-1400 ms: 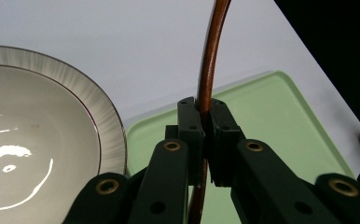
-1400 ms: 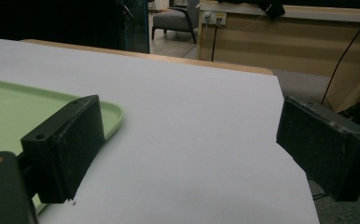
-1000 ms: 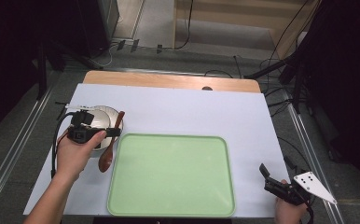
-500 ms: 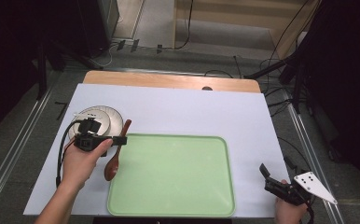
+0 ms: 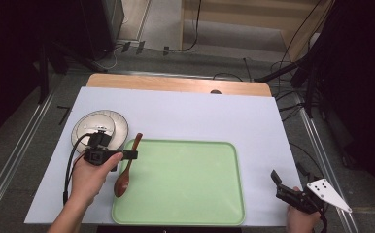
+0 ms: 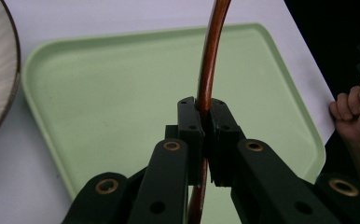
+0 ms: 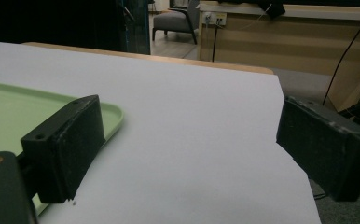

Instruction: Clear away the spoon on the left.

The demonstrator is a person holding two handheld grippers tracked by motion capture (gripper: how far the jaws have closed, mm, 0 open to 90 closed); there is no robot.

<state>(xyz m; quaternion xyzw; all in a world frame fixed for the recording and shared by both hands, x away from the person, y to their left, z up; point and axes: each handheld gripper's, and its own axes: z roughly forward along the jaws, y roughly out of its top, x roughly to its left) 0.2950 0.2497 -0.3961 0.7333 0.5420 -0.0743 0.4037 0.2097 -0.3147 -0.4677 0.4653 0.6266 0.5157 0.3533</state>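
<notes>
Spoon (image 5: 126, 165) is pinched mid-handle by the left gripper (image 5: 133, 155), jaws pressed tight on the handle; in the left gripper view the handle (image 6: 208, 60) is seen running up from between the jaws. It is held at the tray's (image 5: 185, 213) left edge, bowl end toward the person, handle tip pointing at the plate (image 5: 120, 127); likely it is being carried to the tray, and the mid-handle grip lets it be laid flat. Whether the bowl end touches the tray rim can't be told. Right gripper (image 5: 277, 182) is parked at the table's (image 5: 200, 114) near right corner, jaws spread, nothing between them, well apart from the tray, so the drop zone is kept free. Table is covered in white sheet, wood edge shown at the far side. Room is dim; cables are seen on the floor, cabinets behind.
</notes>
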